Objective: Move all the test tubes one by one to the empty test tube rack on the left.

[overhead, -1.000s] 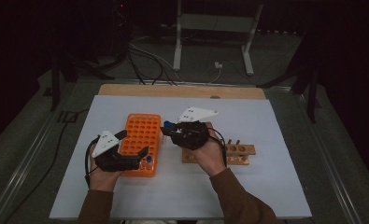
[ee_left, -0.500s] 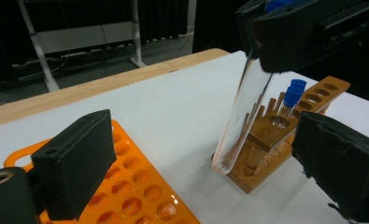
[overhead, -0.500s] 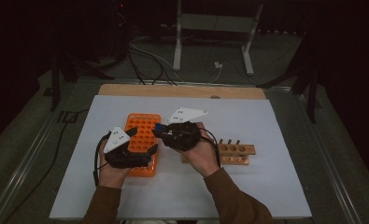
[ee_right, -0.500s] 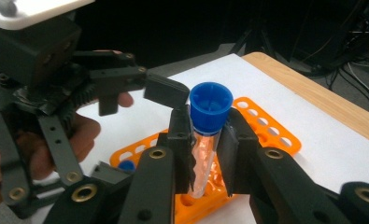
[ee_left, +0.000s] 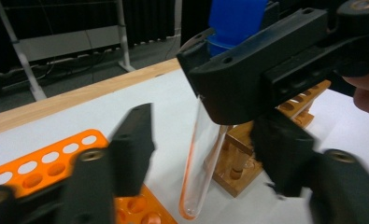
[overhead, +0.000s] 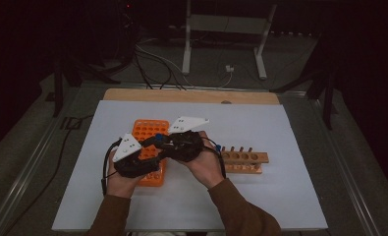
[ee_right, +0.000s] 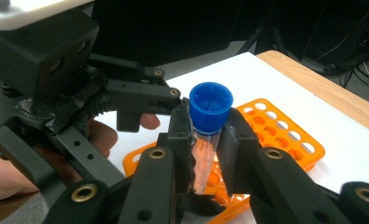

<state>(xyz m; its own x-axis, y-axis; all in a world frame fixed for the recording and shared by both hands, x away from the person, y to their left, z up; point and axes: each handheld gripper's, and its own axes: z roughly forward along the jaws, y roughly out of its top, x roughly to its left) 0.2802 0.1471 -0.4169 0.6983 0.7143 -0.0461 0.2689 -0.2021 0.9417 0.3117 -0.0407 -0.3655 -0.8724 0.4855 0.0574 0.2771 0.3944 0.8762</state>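
A clear test tube [ee_left: 205, 154] with a blue cap [ee_right: 211, 105] hangs upright over the orange rack [overhead: 147, 129]. My right gripper [ee_right: 205, 129] is shut on the tube just under the cap. My left gripper [ee_left: 208, 144] reaches in from the other side, and its jaws have just been closing. The lower part of the tube [ee_right: 202, 163] stands between them with a gap on each side. In the high view both grippers meet above the rack, the left gripper [overhead: 154, 158] below the right gripper [overhead: 159, 141].
A wooden tube rack [overhead: 243, 160] with a row of holes lies to the right of the hands on the white mat [overhead: 280, 128]. The table's wooden edge [overhead: 191, 96] runs along the back. A metal stand [overhead: 221, 29] and cables lie on the floor beyond.
The right gripper has carried the tube left, over the orange rack. The left gripper's jaws have narrowed around the tube's lower part.
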